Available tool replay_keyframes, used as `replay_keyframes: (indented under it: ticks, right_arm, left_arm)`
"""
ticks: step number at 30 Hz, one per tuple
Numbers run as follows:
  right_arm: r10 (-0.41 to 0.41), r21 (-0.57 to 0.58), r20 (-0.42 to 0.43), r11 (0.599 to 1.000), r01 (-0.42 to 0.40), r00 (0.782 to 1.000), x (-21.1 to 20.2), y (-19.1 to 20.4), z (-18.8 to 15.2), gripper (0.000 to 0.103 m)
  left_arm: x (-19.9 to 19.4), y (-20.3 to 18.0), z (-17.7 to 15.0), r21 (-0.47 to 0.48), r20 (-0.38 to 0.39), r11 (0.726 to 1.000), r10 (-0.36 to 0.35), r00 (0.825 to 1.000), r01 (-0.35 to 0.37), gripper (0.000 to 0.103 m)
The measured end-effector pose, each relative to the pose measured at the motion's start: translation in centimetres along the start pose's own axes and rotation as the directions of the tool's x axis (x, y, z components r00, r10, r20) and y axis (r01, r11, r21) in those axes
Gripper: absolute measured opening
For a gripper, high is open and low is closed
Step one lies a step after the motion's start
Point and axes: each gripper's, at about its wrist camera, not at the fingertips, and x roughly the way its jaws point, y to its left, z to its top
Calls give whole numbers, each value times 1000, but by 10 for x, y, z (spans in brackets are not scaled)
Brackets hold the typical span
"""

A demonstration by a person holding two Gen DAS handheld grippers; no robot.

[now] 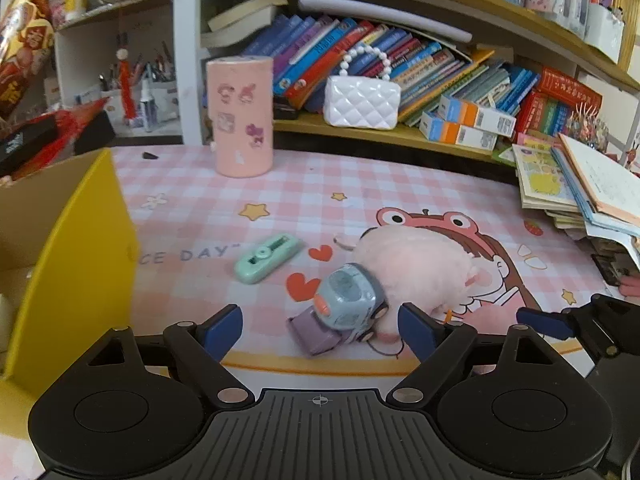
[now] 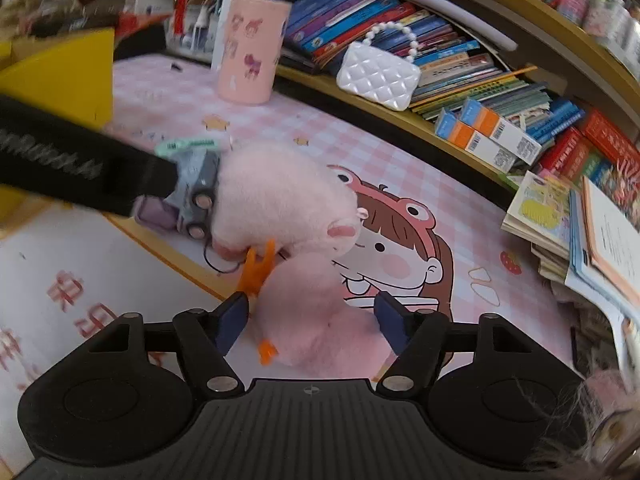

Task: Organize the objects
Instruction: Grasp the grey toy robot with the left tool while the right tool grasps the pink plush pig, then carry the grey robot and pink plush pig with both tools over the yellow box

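A pink plush toy [image 2: 304, 320] with orange feet lies on the pink checked mat [image 1: 192, 184]. My right gripper [image 2: 312, 320] is shut on its near lobe, with both blue pads against the fluff. A small blue-grey toy car [image 1: 350, 300] leans on the plush [image 1: 420, 268] over a purple piece [image 1: 316, 336]. My left gripper [image 1: 320, 326] stands open, and the car sits just ahead of the gap between its fingers, touching neither. A mint-green correction tape [image 1: 266, 258] lies further left on the mat. In the right wrist view the left gripper's black body [image 2: 80, 168] hides part of the car [image 2: 200, 196].
A yellow cardboard box [image 1: 76, 260] stands open at the left edge. A pink cylinder [image 1: 244, 116] stands at the back of the mat. A white quilted purse [image 1: 362, 102] and rows of books sit on the low shelf. A stack of open books [image 1: 580, 188] lies at the right.
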Motion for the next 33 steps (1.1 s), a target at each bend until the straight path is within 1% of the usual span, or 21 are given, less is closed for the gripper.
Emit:
replay_keyframes:
  ticks: [3, 5, 7, 9, 11, 13, 14, 16, 22, 27, 33]
  right_arm:
    - [17, -11, 3, 1000, -17, 1000, 0, -5, -2, 60]
    - [27, -8, 0, 1000, -27, 1000, -2, -7, -3, 59]
    - [37, 35, -11, 999, -36, 999, -7, -11, -5, 58]
    - [39, 87, -14, 996, -37, 999, -13, -15, -7, 58]
    - [40, 122, -9, 992, -39, 999, -21, -16, -9, 58]
    - [48, 145, -8, 988, -46, 999, -30, -15, -11, 59]
    - [52, 155, -8, 987, -50, 999, -33, -14, -12, 59]
    - [60, 177, -11, 983, -57, 998, -40, -13, -15, 59]
    - [69, 246, -36, 967, -58, 997, -54, -8, -22, 59]
    - [76, 270, -46, 961, -60, 996, -64, 2, -26, 59]
    - [92, 279, -49, 957, -74, 995, -78, 20, -28, 59]
  left_arm:
    - [15, -5, 4, 11, -12, 1000, -10, 1000, 10, 86]
    - [25, -10, 6, 35, -27, 999, -2, 1000, 3, 86]
    - [33, -13, 8, 51, -35, 999, 13, 999, -11, 85]
    - [39, -12, 8, 44, -44, 999, 4, 999, -2, 84]
    - [44, -11, 8, 36, -49, 999, -7, 999, 8, 73]
    - [50, -8, 7, 25, -74, 999, -29, 997, 31, 43]
    - [48, -6, 5, 26, -64, 999, -19, 998, 21, 42]
    - [45, -2, 4, 19, -66, 999, -32, 997, 33, 41]
    - [12, 10, -8, 11, -14, 999, -33, 999, 33, 41]
    - [-18, 20, -21, -21, -4, 998, -56, 998, 56, 41]
    - [-56, 29, -44, -53, 3, 994, -90, 996, 90, 41]
